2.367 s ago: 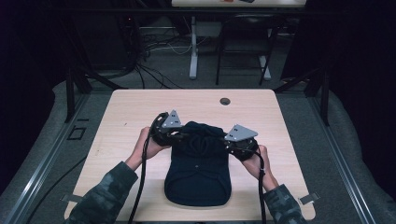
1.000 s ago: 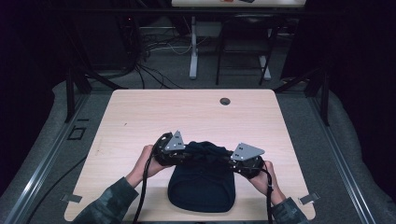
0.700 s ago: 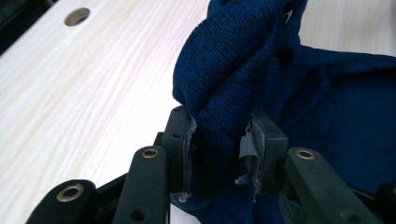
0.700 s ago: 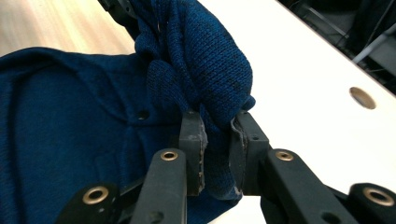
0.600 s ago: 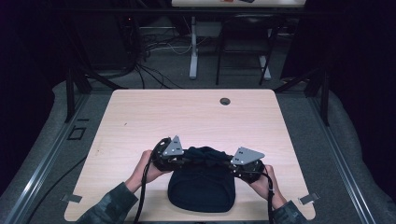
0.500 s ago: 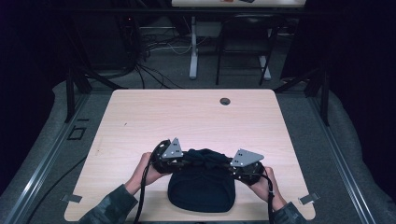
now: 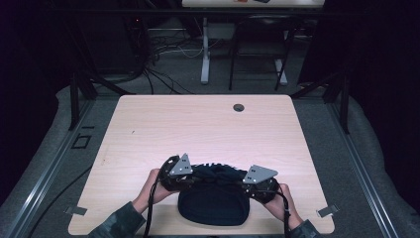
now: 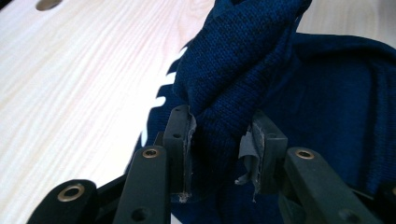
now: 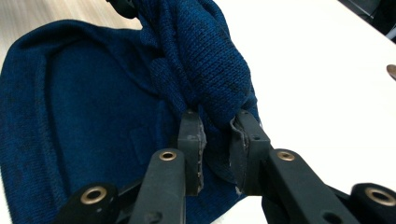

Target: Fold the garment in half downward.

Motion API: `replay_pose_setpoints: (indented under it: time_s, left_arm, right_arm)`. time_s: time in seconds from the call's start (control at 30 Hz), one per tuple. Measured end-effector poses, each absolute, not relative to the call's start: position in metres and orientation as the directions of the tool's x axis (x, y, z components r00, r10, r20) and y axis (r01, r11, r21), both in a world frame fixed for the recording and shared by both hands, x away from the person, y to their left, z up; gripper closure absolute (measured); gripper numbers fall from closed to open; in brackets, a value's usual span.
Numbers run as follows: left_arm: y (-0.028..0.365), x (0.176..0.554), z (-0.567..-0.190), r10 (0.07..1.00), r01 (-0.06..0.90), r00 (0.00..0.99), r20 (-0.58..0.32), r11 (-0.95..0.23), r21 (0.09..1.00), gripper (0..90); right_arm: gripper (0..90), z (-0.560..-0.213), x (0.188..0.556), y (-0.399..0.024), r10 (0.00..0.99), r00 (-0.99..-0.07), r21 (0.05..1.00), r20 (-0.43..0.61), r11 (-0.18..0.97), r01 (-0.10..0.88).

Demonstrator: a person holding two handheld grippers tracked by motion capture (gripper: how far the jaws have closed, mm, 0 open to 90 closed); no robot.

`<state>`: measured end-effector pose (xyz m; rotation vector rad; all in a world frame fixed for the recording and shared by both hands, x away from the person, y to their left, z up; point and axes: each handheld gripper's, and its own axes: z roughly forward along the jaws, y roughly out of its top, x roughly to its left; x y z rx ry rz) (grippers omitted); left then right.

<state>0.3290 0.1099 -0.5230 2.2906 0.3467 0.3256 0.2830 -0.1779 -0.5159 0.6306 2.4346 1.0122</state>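
Observation:
A dark blue knitted garment (image 7: 214,201) lies folded near the front edge of the light wooden table (image 7: 198,124). My left gripper (image 7: 190,179) is shut on a bunched fold of the knit (image 8: 224,88) at the garment's far left side. My right gripper (image 7: 247,184) is shut on another bunched fold (image 9: 205,60) at its far right side. Between the two grippers the far edge of the garment is gathered up and held over the flat part below. White stripes (image 8: 159,100) show on the knit next to the left gripper's jaws.
A small round hole (image 7: 238,107) sits in the table top at the far middle. Bare wood stretches behind and to both sides of the garment. Beyond the table stand a desk's legs and loose cables on a grey floor.
Both grippers have drawn the garment's far edge toward the table's front edge, folding it over itself. The bundle is shorter and sits lower than before.

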Motion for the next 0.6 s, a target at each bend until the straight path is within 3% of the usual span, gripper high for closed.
replay_pose_setpoints:
  time_s: [0.6]
  left_arm:
    - [0.107,0.314,-0.555,0.336,0.194,0.938,0.080,-0.704,0.683,65.5]
  right_arm:
    - [76.1,-0.544,0.275,-0.167,0.523,-0.831,0.651,-0.189,0.700,0.293]
